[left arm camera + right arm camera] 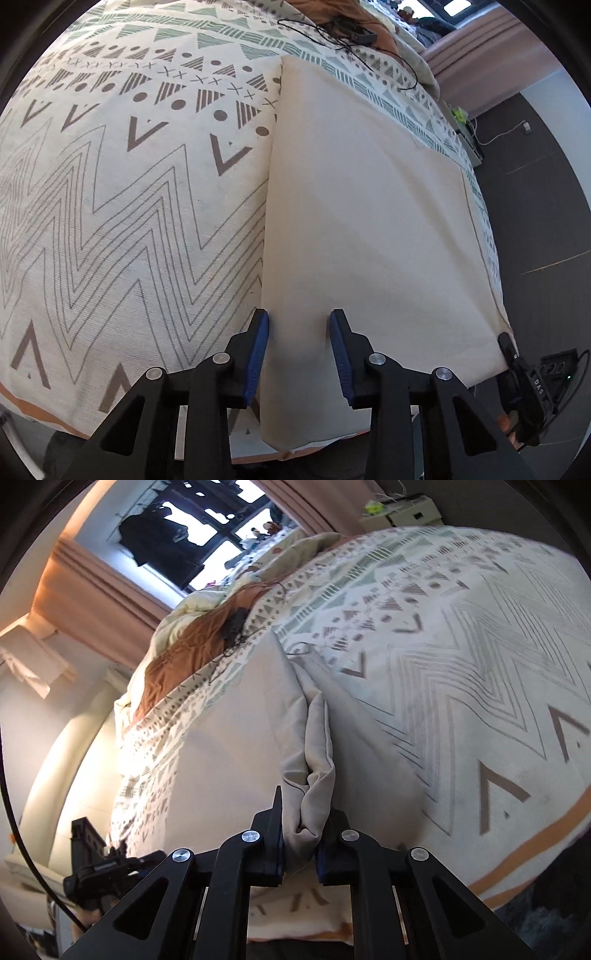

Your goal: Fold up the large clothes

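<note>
Right gripper (300,849) pinches bunched cream cloth (236,760) at 6 o'clock, likely anchoring that edge; left gripper (299,354) spread, straddling its near fold.

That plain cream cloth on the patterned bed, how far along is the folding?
Partly done, it seems. The plain cream cloth already lies as a smooth rectangle with straight edges on the patterned bedspread. In hand: the right gripper pinches a bunched edge of it, while the left gripper has its jaws open over the near edge. Probably left: at least one more fold.
</note>
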A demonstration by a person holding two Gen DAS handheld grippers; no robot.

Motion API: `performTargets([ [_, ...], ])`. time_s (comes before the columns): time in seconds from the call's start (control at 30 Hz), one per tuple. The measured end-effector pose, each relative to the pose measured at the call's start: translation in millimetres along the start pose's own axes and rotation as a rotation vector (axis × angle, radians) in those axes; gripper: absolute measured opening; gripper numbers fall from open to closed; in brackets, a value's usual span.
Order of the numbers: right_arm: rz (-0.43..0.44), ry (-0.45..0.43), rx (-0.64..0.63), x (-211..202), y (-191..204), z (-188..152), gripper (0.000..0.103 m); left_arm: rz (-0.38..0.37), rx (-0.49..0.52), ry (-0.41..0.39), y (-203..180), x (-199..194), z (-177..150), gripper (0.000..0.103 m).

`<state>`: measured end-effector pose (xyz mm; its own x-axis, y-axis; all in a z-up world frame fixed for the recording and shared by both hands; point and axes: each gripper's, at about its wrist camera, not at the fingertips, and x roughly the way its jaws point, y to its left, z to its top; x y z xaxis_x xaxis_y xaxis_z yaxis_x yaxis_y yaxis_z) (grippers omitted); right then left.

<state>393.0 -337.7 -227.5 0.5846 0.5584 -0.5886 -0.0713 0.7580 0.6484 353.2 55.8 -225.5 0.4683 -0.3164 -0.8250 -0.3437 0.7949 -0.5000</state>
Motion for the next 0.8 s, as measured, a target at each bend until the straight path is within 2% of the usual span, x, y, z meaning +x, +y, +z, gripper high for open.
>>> performTargets([
  [0.17,-0.007,0.02,0.079,12.8,-33.0,-4.8,0.011,-0.028,0.008,0.017,-6.3,1.5,-1.3,0.035],
  [0.23,-0.001,0.015,0.091,11.7,-34.8,-3.9,0.011,-0.035,0.007,0.027,-8.1,4.6,-2.5,0.035],
  [0.4,-0.057,-0.009,0.048,5.9,-25.7,9.4,0.01,-0.041,0.011,0.045,-10.4,3.6,-5.8,0.035],
  [0.6,-0.072,0.076,0.082,13.6,-35.7,4.5,0.011,-0.057,0.006,0.066,-12.0,4.5,-11.1,0.035],
  [0.7,-0.096,0.1,0.061,-0.6,-27.8,6.4,0.024,-0.045,0.0,0.067,-11.3,0.3,-13.8,0.035],
  [0.77,-0.113,0.089,0.047,-11.3,-25.8,8.5,0.043,-0.047,0.004,0.05,-11.0,-7.2,-15.5,0.035],
  [0.8,-0.125,0.078,0.035,-17.5,-24.9,10.4,0.049,-0.048,0.008,0.039,-11.4,-10.8,-15.7,0.035],
])
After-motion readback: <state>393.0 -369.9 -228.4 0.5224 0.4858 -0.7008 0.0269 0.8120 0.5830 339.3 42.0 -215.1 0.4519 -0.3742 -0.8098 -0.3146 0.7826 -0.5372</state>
